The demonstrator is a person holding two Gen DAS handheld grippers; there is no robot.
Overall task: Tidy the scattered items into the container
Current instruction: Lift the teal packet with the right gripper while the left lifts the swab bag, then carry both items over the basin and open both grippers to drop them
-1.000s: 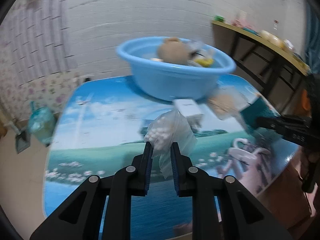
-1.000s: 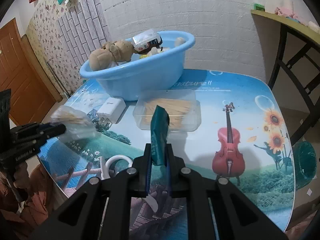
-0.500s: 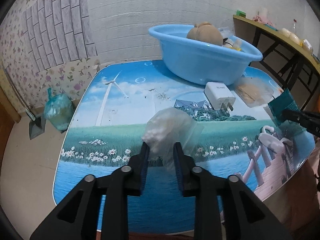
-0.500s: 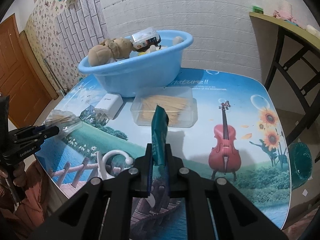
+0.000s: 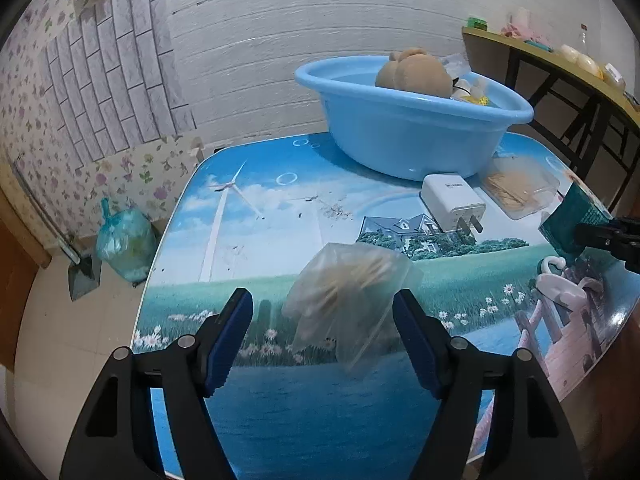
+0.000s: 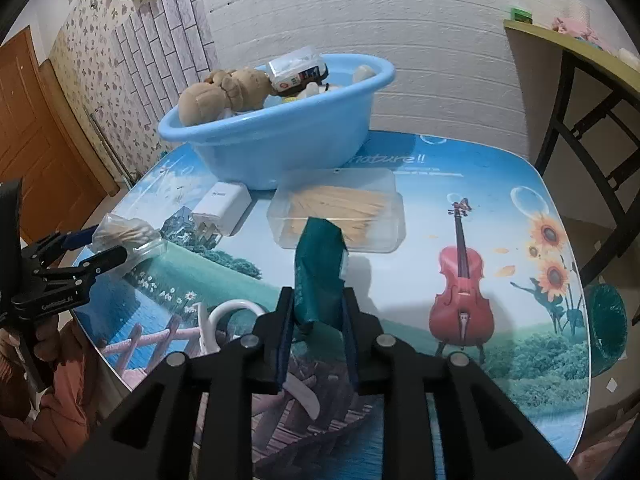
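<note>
A clear bag of cotton swabs (image 5: 348,300) lies on the picture-printed table (image 5: 248,240), loose between the wide, still opening jaws of my left gripper (image 5: 322,300); neither pad touches it. My right gripper (image 6: 317,296) holds a teal packet (image 6: 318,256) upright above the table's near edge; its jaws are opening, and both pads still touch the packet. The blue basin (image 6: 280,140) stands at the back with a plush toy (image 6: 216,96) and small items inside. In front of it lie a white charger (image 6: 222,204) and a clear box of wooden sticks (image 6: 340,208).
A white hook (image 6: 228,312) lies near the front edge, under my right gripper. A green bin bag (image 5: 124,244) sits on the floor left of the table. A green basket (image 6: 608,328) is on the floor to the right. A shelf table (image 5: 560,64) stands along the wall.
My left jaws have spread wide and let go of the swab bag, which now rests on the table. My right jaws have eased apart a little and the teal packet has puffed out.
</note>
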